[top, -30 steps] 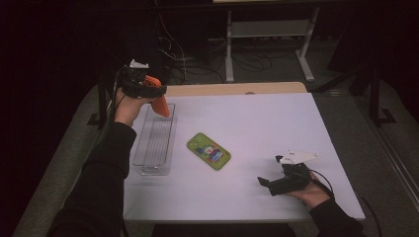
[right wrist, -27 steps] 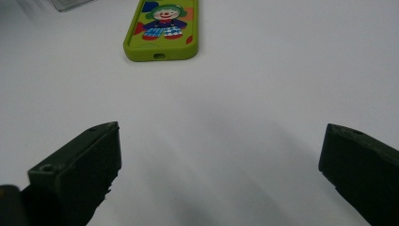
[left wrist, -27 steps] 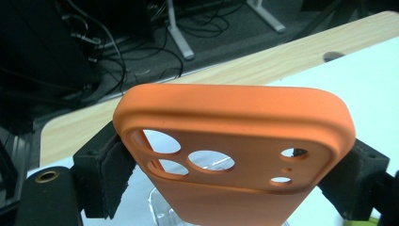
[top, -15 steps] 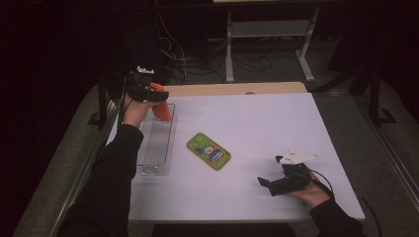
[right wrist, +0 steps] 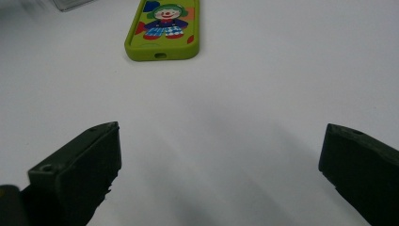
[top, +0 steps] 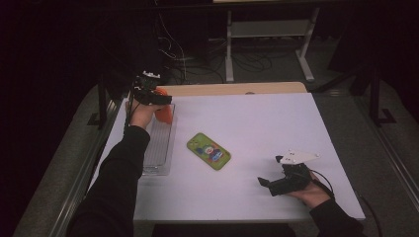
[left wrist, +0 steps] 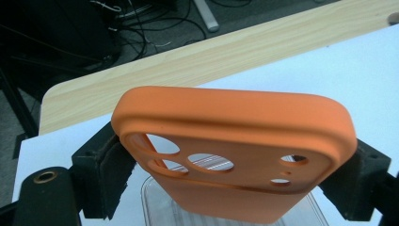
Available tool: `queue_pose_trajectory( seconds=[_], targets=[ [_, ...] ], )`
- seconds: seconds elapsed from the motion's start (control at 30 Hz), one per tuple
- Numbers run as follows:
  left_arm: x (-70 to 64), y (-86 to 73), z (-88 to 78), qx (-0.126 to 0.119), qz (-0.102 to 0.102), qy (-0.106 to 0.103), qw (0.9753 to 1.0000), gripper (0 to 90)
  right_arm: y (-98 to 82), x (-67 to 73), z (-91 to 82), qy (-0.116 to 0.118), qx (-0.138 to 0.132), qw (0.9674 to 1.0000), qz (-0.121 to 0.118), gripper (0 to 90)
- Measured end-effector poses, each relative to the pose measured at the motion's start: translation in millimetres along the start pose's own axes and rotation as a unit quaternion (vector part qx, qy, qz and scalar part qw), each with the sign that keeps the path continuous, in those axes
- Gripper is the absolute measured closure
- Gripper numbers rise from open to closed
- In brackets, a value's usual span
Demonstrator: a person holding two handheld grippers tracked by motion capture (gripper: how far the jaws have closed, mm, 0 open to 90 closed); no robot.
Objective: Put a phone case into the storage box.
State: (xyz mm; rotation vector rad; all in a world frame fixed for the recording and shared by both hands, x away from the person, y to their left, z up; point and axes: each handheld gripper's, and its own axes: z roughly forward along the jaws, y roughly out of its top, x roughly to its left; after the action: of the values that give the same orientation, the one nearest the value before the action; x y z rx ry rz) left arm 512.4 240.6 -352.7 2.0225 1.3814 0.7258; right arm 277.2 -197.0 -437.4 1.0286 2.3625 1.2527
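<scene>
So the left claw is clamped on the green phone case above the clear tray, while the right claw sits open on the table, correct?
Not quite: the left claw clamps the orange phone case, as the left gripper view shows. The green phone case lies flat on the table. The clear tray and open right claw are as stated.

On the white table [top: 276, 123] there are 2 phone cases: 1 orange phone case [left wrist: 235, 150], with 5 cut-outs showing in its back in the left gripper view, and 1 green phone case [top: 208, 151] printed with 1 clown figure; 1 clear plastic tray [top: 157, 148]; 2 handheld grippers, 1 left gripper [top: 157, 98] and 1 right gripper [top: 269, 183], each with 2 black jaws; 2 forearms in dark sleeves.
</scene>
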Motion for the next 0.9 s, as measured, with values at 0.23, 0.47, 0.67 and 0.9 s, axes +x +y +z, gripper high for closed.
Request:
queue_pose_trajectory(
  seconds=[0.23, 0.47, 0.67, 0.9],
  targets=[
    [-2.4, 0.3, 6.3, -0.004, -0.002, 0.004, 1.0, 14.1, -0.1, 0.0, -0.1, 0.0, 0.001, 1.0, 0.001, 0.0],
    [0.0, -0.8, 11.1, -0.01, -0.008, 0.018, 0.9998, 13.6, -0.4, 0.3, -0.1, 0.001, 0.003, 1.0, 0.001, 0.0],
    [-0.6, -0.7, 12.7, -0.012, -0.009, 0.021, 0.9997, 12.6, -0.5, 0.2, -0.1, 0.001, 0.003, 1.0, 0.001, 0.0],
    [1.6, -0.4, 14.4, -0.016, -0.02, 0.018, 0.9995, 4.4, -0.6, 0.1, -0.2, 0.001, 0.004, 1.0, 0.0, 0.0]
  ],
)
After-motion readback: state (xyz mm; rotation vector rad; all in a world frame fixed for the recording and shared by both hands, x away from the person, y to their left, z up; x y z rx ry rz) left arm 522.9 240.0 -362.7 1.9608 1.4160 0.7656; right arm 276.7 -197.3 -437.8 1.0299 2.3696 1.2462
